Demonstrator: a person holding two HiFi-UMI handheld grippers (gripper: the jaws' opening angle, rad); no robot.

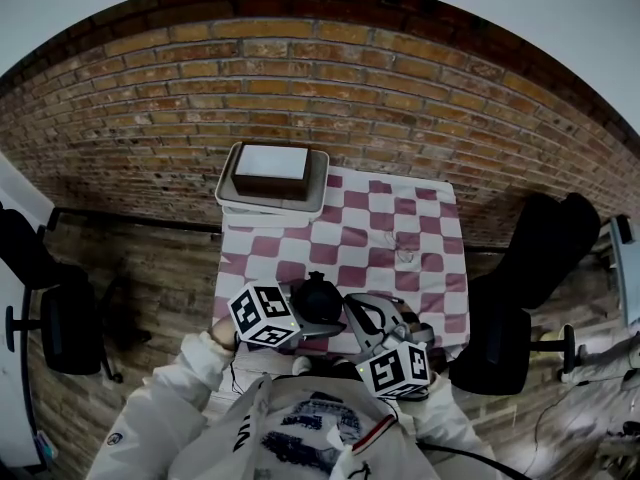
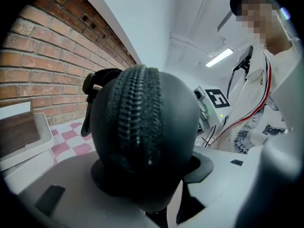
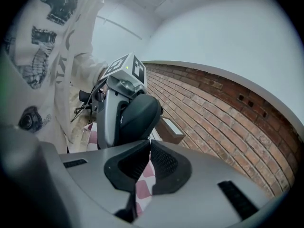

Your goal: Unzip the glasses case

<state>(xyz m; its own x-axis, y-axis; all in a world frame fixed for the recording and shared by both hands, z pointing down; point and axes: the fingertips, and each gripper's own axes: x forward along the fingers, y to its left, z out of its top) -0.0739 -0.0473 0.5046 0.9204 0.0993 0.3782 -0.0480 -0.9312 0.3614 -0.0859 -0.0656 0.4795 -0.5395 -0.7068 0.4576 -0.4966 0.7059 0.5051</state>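
Two grippers meet low over the near edge of a small table point(image 1: 232, 268), close in front of the person's white jacket point(image 1: 300, 428). The left gripper point(image 1: 300, 320) is clamped on the black glasses case point(image 1: 318, 296) and holds it up off the cloth. In the left gripper view the case fills the space between the jaws. Its zip point(image 2: 135, 113) runs up over the rounded end, and the teeth that show are meshed.

The right gripper point(image 3: 148, 144) comes in from the other side with its jaws pressed together. Their tips sit right against the lower edge of the case. Whether they pinch a zip tab is too small to tell.

Beyond the grippers, most of the pink-and-white checked cloth point(image 1: 400, 233) lies bare out to its right and far edges. A pale tray point(image 1: 232, 193) takes up the far left corner, its rim reaching past the cloth's far edge. A brown box point(image 1: 272, 168) with a light top sits inside it.

The table's far edge stands against a brick wall point(image 1: 400, 98). To the left, a dark office chair point(image 1: 60, 318) stands well apart from the table, with open floor between. To the right, a bulkier black chair point(image 1: 530, 268) crowds in near the table's right edge.
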